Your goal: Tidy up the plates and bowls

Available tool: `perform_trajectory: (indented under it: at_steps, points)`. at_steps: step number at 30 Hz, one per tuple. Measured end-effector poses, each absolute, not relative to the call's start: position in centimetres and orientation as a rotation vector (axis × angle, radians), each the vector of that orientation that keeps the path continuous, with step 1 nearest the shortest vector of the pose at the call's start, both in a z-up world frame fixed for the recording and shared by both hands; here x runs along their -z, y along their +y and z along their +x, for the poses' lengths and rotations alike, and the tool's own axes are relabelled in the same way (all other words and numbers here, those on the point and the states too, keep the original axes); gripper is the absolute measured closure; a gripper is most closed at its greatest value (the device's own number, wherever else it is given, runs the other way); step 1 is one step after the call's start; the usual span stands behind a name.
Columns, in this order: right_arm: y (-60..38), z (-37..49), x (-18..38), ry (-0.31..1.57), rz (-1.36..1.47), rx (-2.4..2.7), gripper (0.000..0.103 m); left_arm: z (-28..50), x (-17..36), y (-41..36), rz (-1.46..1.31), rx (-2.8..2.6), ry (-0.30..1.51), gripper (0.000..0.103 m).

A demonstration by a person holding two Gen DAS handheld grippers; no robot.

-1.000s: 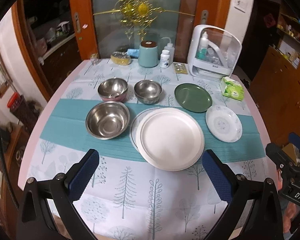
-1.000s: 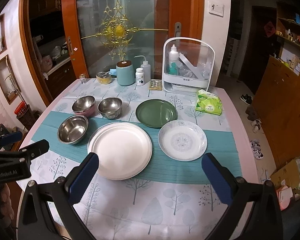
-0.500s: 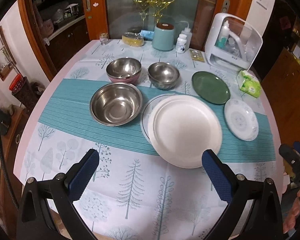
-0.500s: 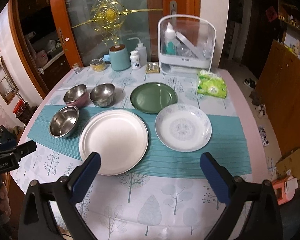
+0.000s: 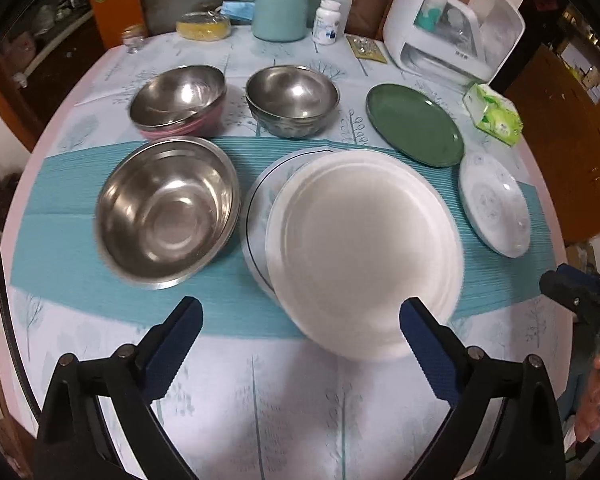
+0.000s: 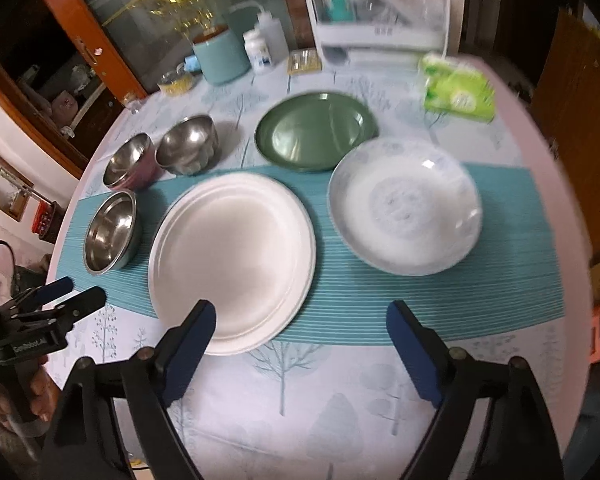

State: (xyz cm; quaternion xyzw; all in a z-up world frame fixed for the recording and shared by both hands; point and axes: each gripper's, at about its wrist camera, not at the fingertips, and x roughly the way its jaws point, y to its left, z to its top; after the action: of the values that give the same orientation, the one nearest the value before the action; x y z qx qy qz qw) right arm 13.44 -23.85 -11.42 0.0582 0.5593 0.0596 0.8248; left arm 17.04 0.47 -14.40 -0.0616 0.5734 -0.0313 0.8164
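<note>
A large white plate (image 5: 360, 248) (image 6: 232, 256) lies on a wider plate (image 5: 260, 200) at mid table. A big steel bowl (image 5: 168, 212) (image 6: 110, 232) sits left of it. Behind are a steel bowl nested in a pink bowl (image 5: 180, 100) (image 6: 130, 164) and a second steel bowl (image 5: 292, 98) (image 6: 188, 150). A green plate (image 5: 416, 128) (image 6: 316, 136) and a patterned white plate (image 5: 494, 204) (image 6: 404, 204) lie to the right. My left gripper (image 5: 300, 328) is open and empty above the near table. My right gripper (image 6: 300, 332) is open and empty near the front of the white plates.
A teal striped runner (image 5: 52, 216) crosses the tree-print tablecloth. At the back stand a teal canister (image 5: 280, 12), white bottles (image 5: 328, 20), a white dish rack box (image 5: 452, 20) and a green tissue pack (image 5: 496, 116). The table edge curves away at left and right.
Both grippers have moved forward and down toward the table, so the dishes appear larger. Both stay open. No dish has moved.
</note>
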Motion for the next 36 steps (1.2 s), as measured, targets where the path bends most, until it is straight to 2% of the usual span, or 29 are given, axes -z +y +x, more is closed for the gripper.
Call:
perform_trajectory:
  at_steps: [10,14,18,23,26,33,36]
  points:
    - [-23.3,18.4,16.9,1.350,0.243,-0.138,0.022,22.9,20.0,1.9,-0.244,0.139,1.361,0.016]
    - [-23.6,19.7,18.4,1.391,0.294,-0.137,0.022,24.4,21.5,2.0,-0.261,0.152,1.400,0.025]
    - [-24.1,20.7,19.9,1.423,0.343,-0.124,0.023,25.3,22.3,1.7,-0.267,0.161,1.417,0.025]
    - [-24.6,21.2,21.2,1.452,0.388,-0.124,0.029,25.9,22.7,1.0,-0.266,0.180,1.420,0.027]
    - [-24.5,21.4,21.7,1.462,0.394,-0.129,0.034,26.2,23.0,1.0,-0.268,0.191,1.432,0.035]
    - [-23.8,21.9,22.7,1.487,0.392,-0.148,0.046,26.6,23.4,1.1,-0.263,0.202,1.437,0.038]
    - [-23.5,22.0,22.9,1.491,0.384,-0.149,0.051,26.7,23.3,1.1,-0.252,0.209,1.437,0.046]
